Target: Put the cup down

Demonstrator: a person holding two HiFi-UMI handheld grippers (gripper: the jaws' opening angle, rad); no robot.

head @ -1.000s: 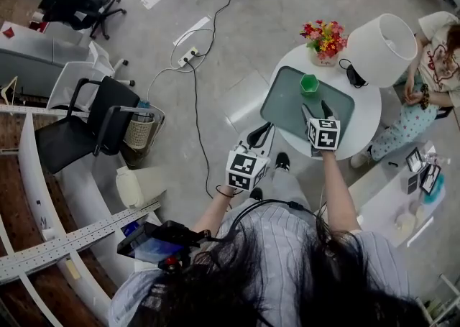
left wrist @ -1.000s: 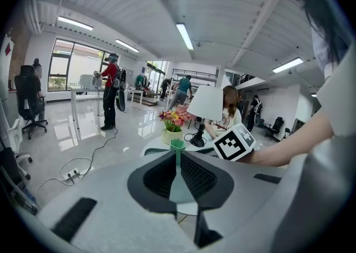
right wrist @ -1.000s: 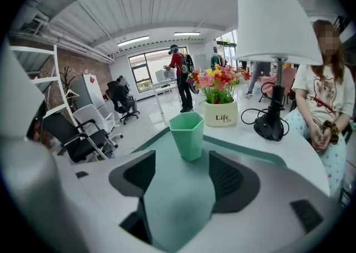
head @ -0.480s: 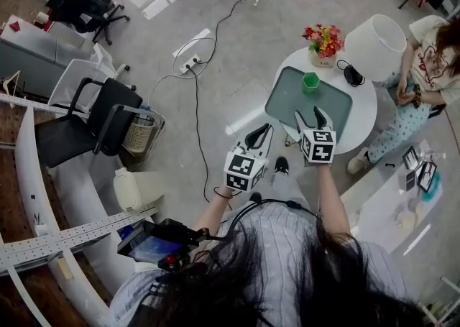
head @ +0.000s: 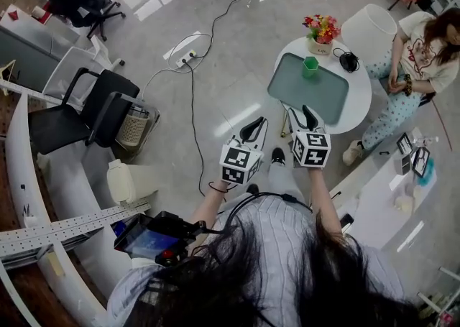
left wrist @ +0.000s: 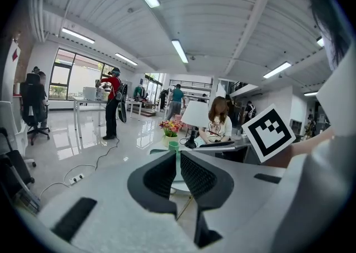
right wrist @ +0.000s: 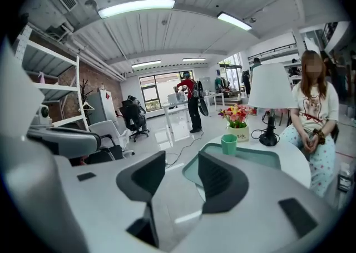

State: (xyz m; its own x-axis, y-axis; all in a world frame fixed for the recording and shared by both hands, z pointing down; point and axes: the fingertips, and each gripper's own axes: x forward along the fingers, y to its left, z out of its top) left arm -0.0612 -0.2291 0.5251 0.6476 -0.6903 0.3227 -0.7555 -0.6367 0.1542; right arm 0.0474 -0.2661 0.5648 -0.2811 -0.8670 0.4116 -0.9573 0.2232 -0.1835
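A green cup (head: 310, 67) stands upright on the teal tray (head: 309, 99), at the tray's far edge, on the round white table (head: 357, 95). Both grippers hang over the floor short of the table, well apart from the cup. My right gripper (head: 299, 111) points at the tray; its jaws are closing with nothing between them. The right gripper view shows the cup (right wrist: 228, 144) beyond the gripper (right wrist: 182, 163). My left gripper (head: 256, 126) sits to its left, jaws together and empty. A sliver of the cup (left wrist: 173, 146) shows just above the left gripper (left wrist: 177, 156).
A white lamp (head: 368, 31), a pot of flowers (head: 322, 29) and a black item (head: 348, 60) share the table. A seated person (head: 417, 52) is just beyond it. A black chair (head: 79, 113), a wicker bin (head: 133, 131) and a floor cable (head: 194, 110) lie left.
Both grippers have drawn back from the table toward the body, so the tray now lies farther ahead. The right gripper's jaws have narrowed. The cup has stayed on the tray.
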